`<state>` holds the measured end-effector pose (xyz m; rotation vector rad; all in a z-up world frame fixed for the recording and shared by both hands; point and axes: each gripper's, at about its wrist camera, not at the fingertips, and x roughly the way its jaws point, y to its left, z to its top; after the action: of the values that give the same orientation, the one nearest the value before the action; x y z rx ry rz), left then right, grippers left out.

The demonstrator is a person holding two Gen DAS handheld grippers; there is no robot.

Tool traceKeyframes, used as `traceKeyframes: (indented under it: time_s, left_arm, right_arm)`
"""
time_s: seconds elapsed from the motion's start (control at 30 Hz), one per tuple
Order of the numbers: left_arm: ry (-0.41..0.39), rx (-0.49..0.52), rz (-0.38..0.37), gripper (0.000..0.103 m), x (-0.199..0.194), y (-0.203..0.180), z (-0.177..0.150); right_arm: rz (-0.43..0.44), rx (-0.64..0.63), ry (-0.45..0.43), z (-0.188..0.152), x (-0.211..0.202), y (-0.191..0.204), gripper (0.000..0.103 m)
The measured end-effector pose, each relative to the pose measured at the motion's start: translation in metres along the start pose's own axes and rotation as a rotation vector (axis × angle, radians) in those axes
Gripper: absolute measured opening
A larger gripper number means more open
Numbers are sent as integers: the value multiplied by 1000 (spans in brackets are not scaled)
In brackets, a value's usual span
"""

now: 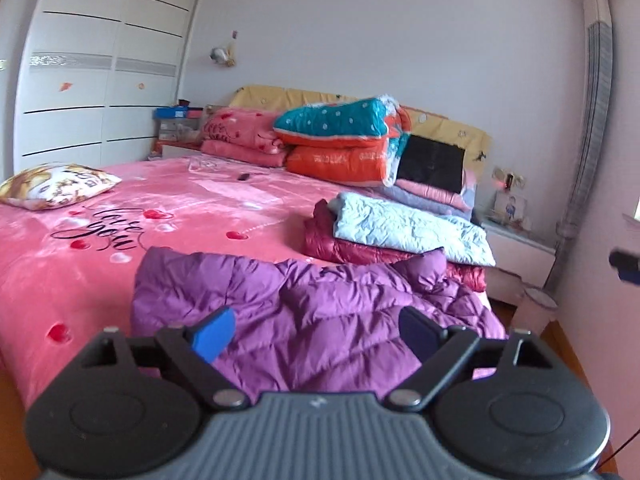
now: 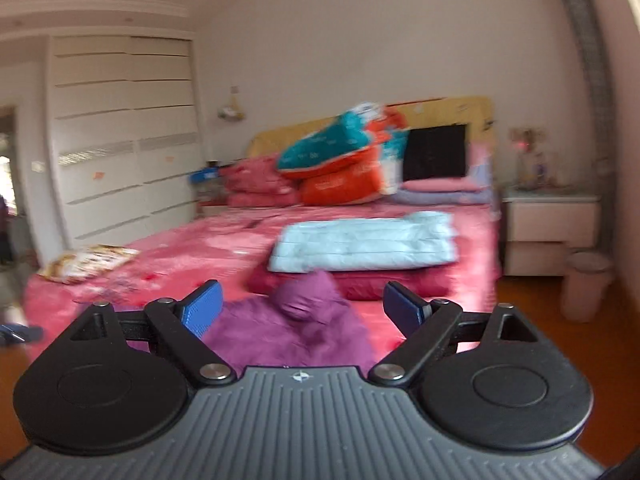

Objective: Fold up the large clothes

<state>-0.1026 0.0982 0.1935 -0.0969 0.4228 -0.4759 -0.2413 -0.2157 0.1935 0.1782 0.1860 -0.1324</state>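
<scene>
A purple puffer jacket [image 1: 312, 312] lies crumpled at the near edge of the pink bed [image 1: 120, 240]. My left gripper [image 1: 316, 334] hovers above it, open, its blue pads apart with nothing gripped between them. In the right wrist view the same purple jacket [image 2: 296, 324] shows below my right gripper [image 2: 304, 312], which stands open and clear of the cloth. Behind the jacket sits a stack of folded clothes: a light blue jacket [image 1: 412, 228] on top of a dark red one [image 1: 352, 244]. The right wrist view shows that light blue jacket [image 2: 360, 244] too.
Folded quilts in orange and teal [image 1: 344, 144] and pink bedding [image 1: 240, 136] pile up at the headboard. A patterned cushion [image 1: 52, 184] lies at the bed's left. A white wardrobe [image 1: 104, 60] stands at left, a nightstand [image 2: 552, 224] and a bin [image 2: 584, 284] at right.
</scene>
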Motion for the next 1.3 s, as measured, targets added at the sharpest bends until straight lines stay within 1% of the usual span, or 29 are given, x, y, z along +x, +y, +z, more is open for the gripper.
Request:
traceKeyframes:
  time_s: [0.07, 0.13, 0.2, 0.27, 0.37, 0.4, 0.47, 0.53, 0.63, 0.73, 0.83, 0.9, 0.97, 1.07, 1.13, 1.2, 1.23, 1.3]
  left_arm:
    - [4, 11, 6, 87, 21, 3, 3]
    - [21, -1, 18, 83, 45, 10, 7]
    - [41, -41, 18, 80, 68, 17, 10]
    - [51, -58, 32, 78, 86, 25, 9]
    - [89, -39, 62, 72, 115, 33, 6]
    - [102, -35, 72, 70, 124, 36, 5]
    - [122, -28, 97, 69, 139, 44, 3]
    - [133, -34, 115, 68, 149, 56, 2]
    - [144, -50, 133, 68, 162, 69, 2]
    - [153, -42, 162, 68, 175, 77, 0]
    - [160, -29, 182, 68, 188, 83, -3]
    - [163, -10, 202, 72, 197, 84, -7]
    - [159, 10, 217, 75, 206, 84, -11]
    - [142, 29, 228, 80, 219, 85, -17]
    - [137, 15, 218, 83, 225, 91, -19]
    - [130, -4, 210, 88, 231, 99, -21]
    - [129, -14, 204, 89, 234, 103, -23]
    - [127, -23, 193, 93, 239, 108, -26]
  right_arm:
    - [39, 22, 33, 7, 34, -4, 103]
    - [49, 14, 82, 7, 77, -6, 103]
    - [67, -9, 127, 2, 121, -7, 103]
    - [76, -51, 177, -7, 165, -2, 103]
    - [94, -95, 226, -20, 221, 7, 103]
    - [92, -103, 239, -25, 238, 9, 101]
    - [84, -107, 272, -34, 265, 11, 94]
    - [80, -95, 310, -43, 287, 9, 78]
    - [48, -117, 344, -54, 318, 8, 76]
    - [24, -116, 373, -58, 346, 1, 75]
    - [-12, -141, 396, -61, 375, -2, 75]
    - [-31, -135, 415, -64, 393, -8, 74]
    - [-56, -121, 424, -69, 412, -13, 76]
    - [-64, -97, 430, -81, 428, -18, 85]
    - [-67, -84, 434, -86, 437, -20, 95]
    - [-70, -52, 448, -91, 448, -26, 101]
    - [-67, -36, 450, -93, 446, -26, 102]
    - [-59, -10, 460, -97, 454, -30, 103]
